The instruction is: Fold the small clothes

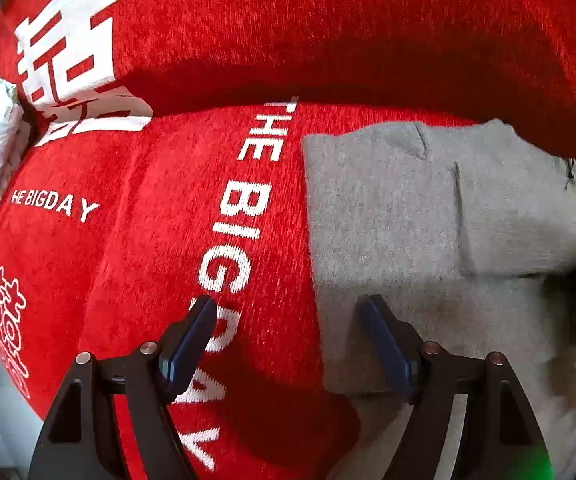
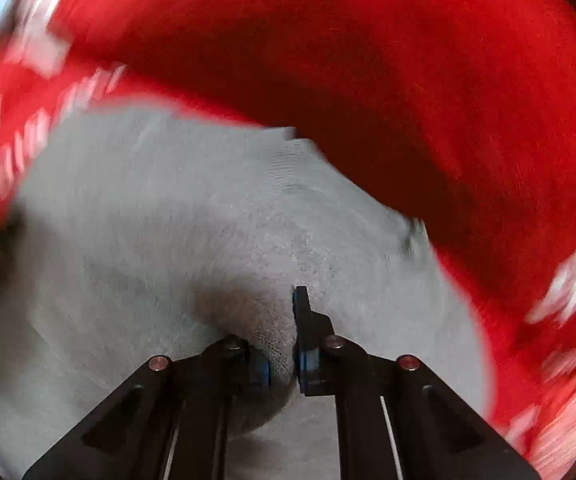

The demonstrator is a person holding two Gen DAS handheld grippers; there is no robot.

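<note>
Pinching gray garment point(image 2: 168, 220) in right gripper point(image 2: 288, 320) fingers; left gripper point(image 1: 288, 312) fingers wide, empty.

Both wrist views look steeply down from close above. The left one faces the red cloth point(image 1: 136, 240) and the grey garment's point(image 1: 407, 220) left edge; the right one, blurred, sits nearer over the same garment and cloth.

A grey knitted garment point(image 1: 407, 220) is being seen lying spread on a red cloth point(image 1: 208, 200) printed with white lettering, its straight left edge running just beside the words "THE BIG DAY". In the right wrist view, a bunched fold of the grey fabric point(image 2: 272, 320) is being pinched upward.
</note>
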